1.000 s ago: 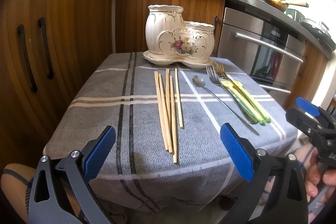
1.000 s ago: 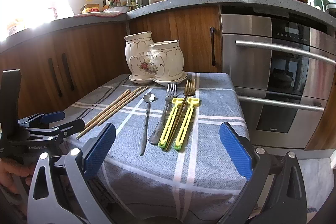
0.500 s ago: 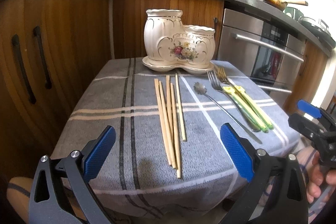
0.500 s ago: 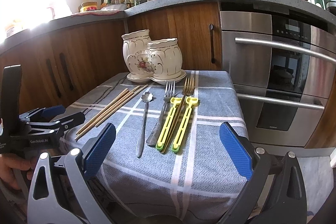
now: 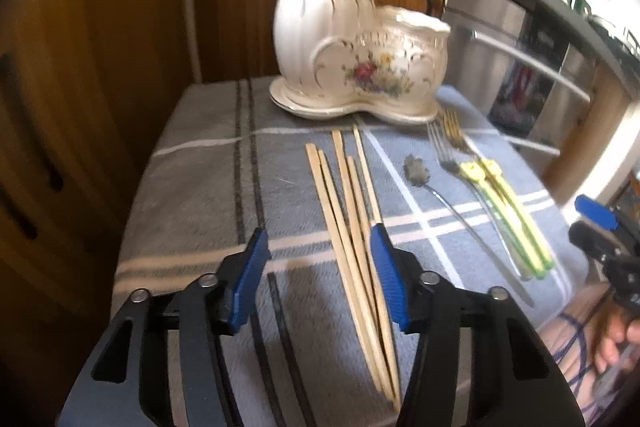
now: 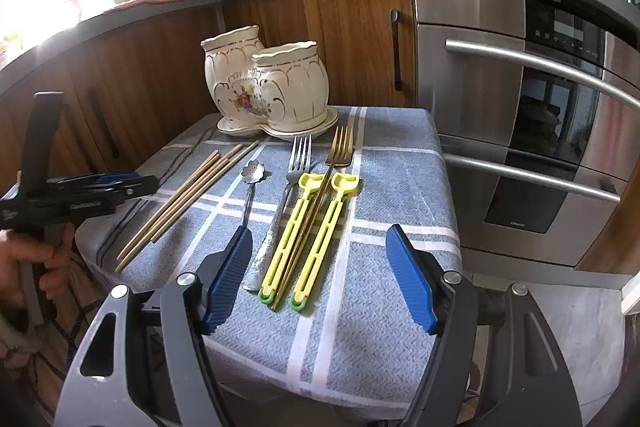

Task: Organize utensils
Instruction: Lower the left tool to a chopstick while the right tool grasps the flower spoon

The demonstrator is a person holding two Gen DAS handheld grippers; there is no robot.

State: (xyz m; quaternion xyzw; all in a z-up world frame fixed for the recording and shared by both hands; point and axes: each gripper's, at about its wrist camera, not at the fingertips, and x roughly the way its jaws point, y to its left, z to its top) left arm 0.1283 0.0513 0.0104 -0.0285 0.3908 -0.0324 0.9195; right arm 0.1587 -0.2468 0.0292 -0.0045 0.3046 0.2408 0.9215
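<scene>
- Lying on the checked cloth [image 6: 384, 267] in front of the ceramic holder [image 6: 276, 87], chopsticks [image 5: 352, 211], spoon [image 6: 251, 187] and forks [image 6: 298, 163] are seen.
- Left gripper [image 5: 320, 267] is closing, released, chopsticks by its right pad.
- Right gripper [image 6: 320, 275] is closing, nothing grasped, above the yellow-handled utensils [image 6: 304, 235].

The tablecloth [image 6: 372, 259] was grey-blue herringbone crossed by white and dark stripes. The ceramic holder [image 6: 276, 87] at its far end was cream with gold scrolls and a pink floral spray. The chopsticks [image 5: 352, 227] on the left were pale wood. To their right lay a silver spoon [image 6: 251, 187], a silver fork [image 6: 296, 163], a gold fork [image 6: 340, 147] and two yellow-green plastic sticks [image 6: 316, 239]. Both grippers' pads [image 6: 228, 275] were blue on black frames.
</scene>
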